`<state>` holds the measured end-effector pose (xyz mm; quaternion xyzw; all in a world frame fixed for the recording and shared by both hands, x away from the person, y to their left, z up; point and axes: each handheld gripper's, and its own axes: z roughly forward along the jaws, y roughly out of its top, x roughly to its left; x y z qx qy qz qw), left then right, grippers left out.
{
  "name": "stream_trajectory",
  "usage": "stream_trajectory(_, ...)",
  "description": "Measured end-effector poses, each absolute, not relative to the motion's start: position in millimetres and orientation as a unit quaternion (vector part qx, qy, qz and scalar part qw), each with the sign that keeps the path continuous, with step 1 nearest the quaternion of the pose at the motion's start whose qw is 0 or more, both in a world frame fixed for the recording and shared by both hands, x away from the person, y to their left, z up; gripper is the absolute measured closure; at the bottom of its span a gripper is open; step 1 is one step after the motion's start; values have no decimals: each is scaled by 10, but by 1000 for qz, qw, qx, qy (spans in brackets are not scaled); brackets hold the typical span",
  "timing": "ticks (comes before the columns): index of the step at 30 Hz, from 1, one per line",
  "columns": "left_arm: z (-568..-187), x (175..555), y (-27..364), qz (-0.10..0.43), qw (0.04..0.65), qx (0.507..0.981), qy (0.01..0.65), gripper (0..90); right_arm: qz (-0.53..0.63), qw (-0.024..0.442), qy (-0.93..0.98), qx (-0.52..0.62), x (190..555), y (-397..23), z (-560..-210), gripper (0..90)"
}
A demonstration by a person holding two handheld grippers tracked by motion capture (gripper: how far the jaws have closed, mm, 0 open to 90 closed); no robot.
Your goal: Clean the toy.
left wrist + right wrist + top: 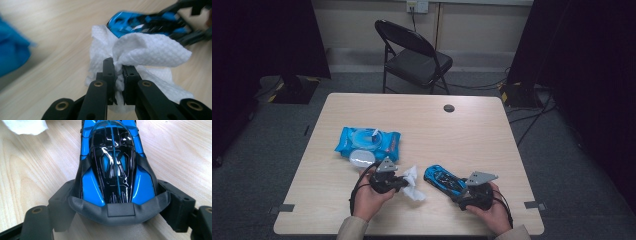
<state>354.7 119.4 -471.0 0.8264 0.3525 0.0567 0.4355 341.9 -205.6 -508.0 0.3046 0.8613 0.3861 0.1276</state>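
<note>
Just left of the toy car [445, 179] on the bench [472, 130], the left tongs [404, 184] are clenched on a crumpled white wipe [414, 184] — in the left gripper view the jaws pinch a fold of the wipe [140, 53] tight, the rest bunching above and below. The right tongs [462, 195] grasp the car by its rear; the right gripper view has both jaws pressed to the car's [113, 167] flanks just ahead of the grey tail bumper, nose pointing away. Car sits on the bench, wipe just beside its nose, apparently not yet touching. The blue wipe pack [368, 141] lies further left of the car and behind it, well apart, its lid flipped open.

Step in hand looks like wiping the car. To do it well: keep the right grip steady so the car does not skid, bring the loose bulge of the wipe onto the glossy roof — not the bare jaw tips, which could scratch. Stroke nose to tail, towards the holding tongs. Risk: the pinch is on a narrow fold, so the wipe may slip out under drag.
</note>
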Motion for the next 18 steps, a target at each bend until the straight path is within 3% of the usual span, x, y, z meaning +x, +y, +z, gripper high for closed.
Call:
stream_trajectory(9, -4441, 3599, 549, 44, 472, 831, 292, 836, 386, 127, 861, 305, 3419, -2056, -5080, 234)
stream_trajectory(18, -4627, 3586, -28, 17, 465, 848, 254, 834, 386, 128, 861, 304, 3420, -2056, -5080, 234)
